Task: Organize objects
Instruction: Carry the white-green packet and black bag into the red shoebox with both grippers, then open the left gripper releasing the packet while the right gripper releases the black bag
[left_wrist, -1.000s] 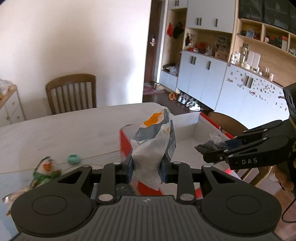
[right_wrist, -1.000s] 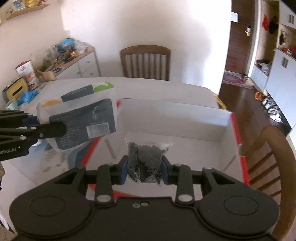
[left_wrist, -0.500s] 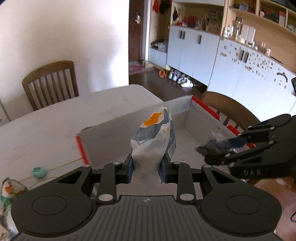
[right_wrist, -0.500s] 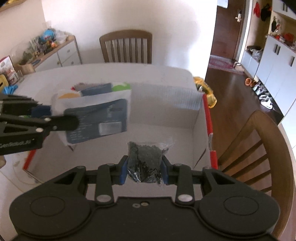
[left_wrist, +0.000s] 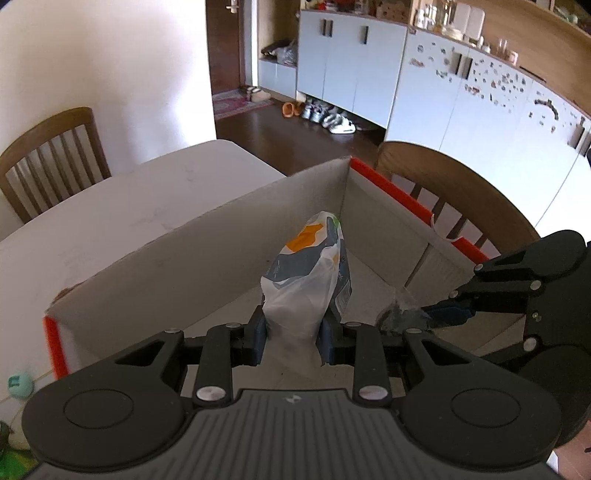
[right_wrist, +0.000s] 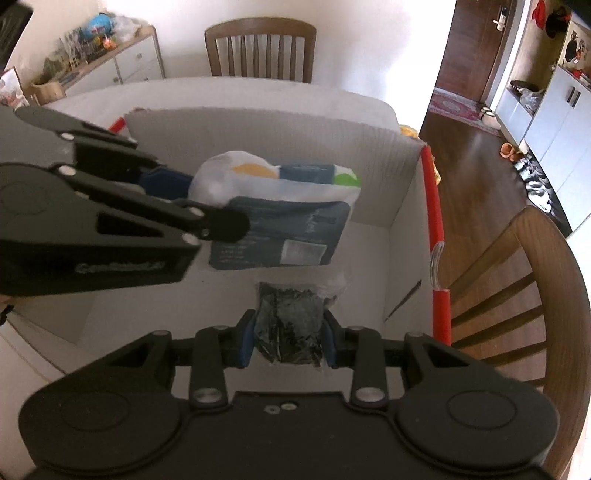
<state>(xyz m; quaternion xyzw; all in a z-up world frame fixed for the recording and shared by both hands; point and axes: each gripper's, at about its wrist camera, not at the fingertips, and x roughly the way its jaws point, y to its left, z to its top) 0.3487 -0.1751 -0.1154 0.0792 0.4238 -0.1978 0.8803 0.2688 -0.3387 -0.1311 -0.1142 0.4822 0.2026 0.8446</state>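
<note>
Pointing lengthwise off left claw (left_wrist: 293, 334), white packet (left_wrist: 308, 280) over box (left_wrist: 177, 266).

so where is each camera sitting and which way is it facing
Left wrist: sits on the left tongs, facing along their fingers into the open white cardboard box with red edges; it shows these tongs shut on the white, grey and orange plastic packet, and the right tongs at right.
Right wrist: sits on the right tongs, facing down into the same box; these tongs are shut on the small clear bag of dark bits, with the left tongs at left.
Shared: box, both packets, both tongs.
</note>
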